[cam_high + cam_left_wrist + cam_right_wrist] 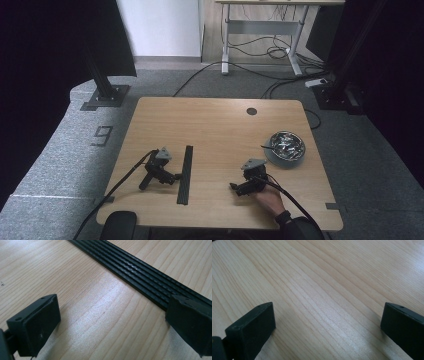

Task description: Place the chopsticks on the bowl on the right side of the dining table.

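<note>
Metal bowl (285,146) on wooden table (215,125)

High view is dim at both sides, w/ dark vignette; the surface (215,130) is evenly lit from above. Gripper views are bright, w/ white glare on the wood grain, soft shadows under jaws, near edges blurred.

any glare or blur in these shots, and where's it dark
High view: sharp at the table, black at both sides, glints on the metal bowl. Left gripper view: a pale sheen on the wood beside the black rail, near jaws soft. Right gripper view: mild sheen mid-frame, jaw edges blurred.
</note>
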A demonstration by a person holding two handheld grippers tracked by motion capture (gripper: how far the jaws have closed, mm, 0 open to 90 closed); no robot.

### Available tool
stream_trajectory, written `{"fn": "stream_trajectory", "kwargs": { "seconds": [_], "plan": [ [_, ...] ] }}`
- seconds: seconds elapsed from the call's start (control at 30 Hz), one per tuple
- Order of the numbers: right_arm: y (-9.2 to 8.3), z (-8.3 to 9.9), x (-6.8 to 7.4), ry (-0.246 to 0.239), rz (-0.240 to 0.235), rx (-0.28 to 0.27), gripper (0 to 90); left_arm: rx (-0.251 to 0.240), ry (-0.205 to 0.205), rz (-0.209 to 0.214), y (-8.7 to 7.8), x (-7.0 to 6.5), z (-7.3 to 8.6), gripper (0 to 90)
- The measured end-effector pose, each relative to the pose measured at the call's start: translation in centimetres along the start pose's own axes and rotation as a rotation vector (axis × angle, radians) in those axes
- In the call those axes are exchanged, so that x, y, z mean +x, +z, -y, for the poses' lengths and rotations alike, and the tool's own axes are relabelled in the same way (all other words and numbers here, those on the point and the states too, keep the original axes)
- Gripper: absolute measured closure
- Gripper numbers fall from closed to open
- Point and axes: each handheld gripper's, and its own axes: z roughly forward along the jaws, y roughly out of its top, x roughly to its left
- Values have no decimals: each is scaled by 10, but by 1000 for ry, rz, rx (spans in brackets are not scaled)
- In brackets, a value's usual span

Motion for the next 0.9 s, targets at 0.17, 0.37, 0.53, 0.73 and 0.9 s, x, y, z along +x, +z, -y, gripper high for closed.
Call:
{"fn": "stream_trajectory", "kwargs": {
  "seconds": [0.17,0.37,0.53,0.73,0.9],
  "plan": [
    [-3,-8,-1,20,-31,39,28,0,0,0,0,0,0,0],
    [-6,-22,-5,22,-48,20,14,0,0,0,0,0,0,0],
    [-4,-35,-5,-6,-33,1,9,0,-1,0,0,0,0,0],
    [7,-51,-2,-30,-35,-4,0,1,0,0,0,0,0,0],
    [18,-64,3,-55,-43,-14,0,1,1,0,0,0,0,0]
  ]
}}
